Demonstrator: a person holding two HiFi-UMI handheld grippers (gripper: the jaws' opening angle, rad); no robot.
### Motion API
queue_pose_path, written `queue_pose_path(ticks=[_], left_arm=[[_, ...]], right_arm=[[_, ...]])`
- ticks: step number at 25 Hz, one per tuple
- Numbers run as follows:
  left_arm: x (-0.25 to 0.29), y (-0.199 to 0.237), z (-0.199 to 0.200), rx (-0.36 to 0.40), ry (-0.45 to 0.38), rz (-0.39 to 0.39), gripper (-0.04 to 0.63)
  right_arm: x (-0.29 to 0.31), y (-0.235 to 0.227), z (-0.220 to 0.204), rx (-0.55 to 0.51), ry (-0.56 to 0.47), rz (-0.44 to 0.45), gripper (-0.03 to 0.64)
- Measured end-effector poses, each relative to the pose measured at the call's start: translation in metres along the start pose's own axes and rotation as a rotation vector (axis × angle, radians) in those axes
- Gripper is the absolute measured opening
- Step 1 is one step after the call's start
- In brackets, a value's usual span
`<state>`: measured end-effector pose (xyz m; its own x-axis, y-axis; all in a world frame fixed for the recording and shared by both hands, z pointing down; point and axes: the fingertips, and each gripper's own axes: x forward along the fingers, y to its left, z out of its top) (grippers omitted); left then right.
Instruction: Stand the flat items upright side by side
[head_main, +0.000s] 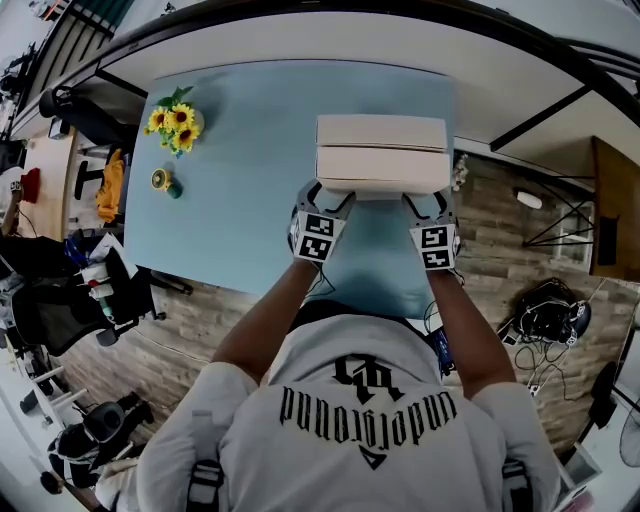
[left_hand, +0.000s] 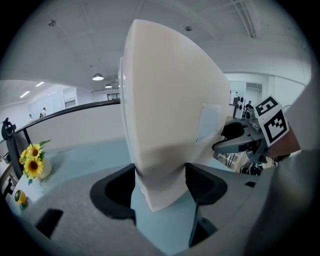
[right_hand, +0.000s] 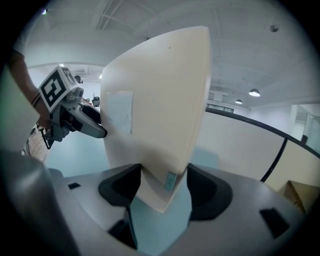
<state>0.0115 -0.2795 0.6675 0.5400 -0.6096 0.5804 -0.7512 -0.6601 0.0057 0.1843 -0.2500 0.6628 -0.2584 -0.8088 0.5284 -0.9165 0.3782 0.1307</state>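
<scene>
A flat cream box (head_main: 380, 135) stands on its long edge near the right side of the light-blue table (head_main: 240, 210). A seam runs along its length in the head view; whether it is one box or two pressed together I cannot tell. My left gripper (head_main: 330, 197) is shut on its near left corner and my right gripper (head_main: 428, 200) on its near right corner. In the left gripper view the box (left_hand: 170, 110) fills the middle, its lower corner wedged between the jaws of the left gripper (left_hand: 160, 186). The right gripper view shows the box (right_hand: 155, 110) clamped likewise by the right gripper (right_hand: 162, 189).
A small vase of sunflowers (head_main: 173, 122) and a little yellow-green object (head_main: 165, 182) stand at the table's left. The table's near edge runs just under my hands. Office chairs (head_main: 60, 310) crowd the floor at the left; cables (head_main: 550, 315) lie at the right.
</scene>
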Motion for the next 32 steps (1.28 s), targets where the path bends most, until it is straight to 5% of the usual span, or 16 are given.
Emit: queue_pose_path(ticks=[15, 32], left_arm=[[-0.009, 0.000, 0.003, -0.012, -0.018, 0.020, 0.334], [-0.082, -0.023, 0.031, -0.033, -0.167, 0.062, 0.319]], right_arm=[[-0.007, 0.004, 0.001, 0.002, -0.011, 0.047, 0.350], [-0.087, 0.004, 0.022, 0.000, -0.129, 0.064, 0.307]])
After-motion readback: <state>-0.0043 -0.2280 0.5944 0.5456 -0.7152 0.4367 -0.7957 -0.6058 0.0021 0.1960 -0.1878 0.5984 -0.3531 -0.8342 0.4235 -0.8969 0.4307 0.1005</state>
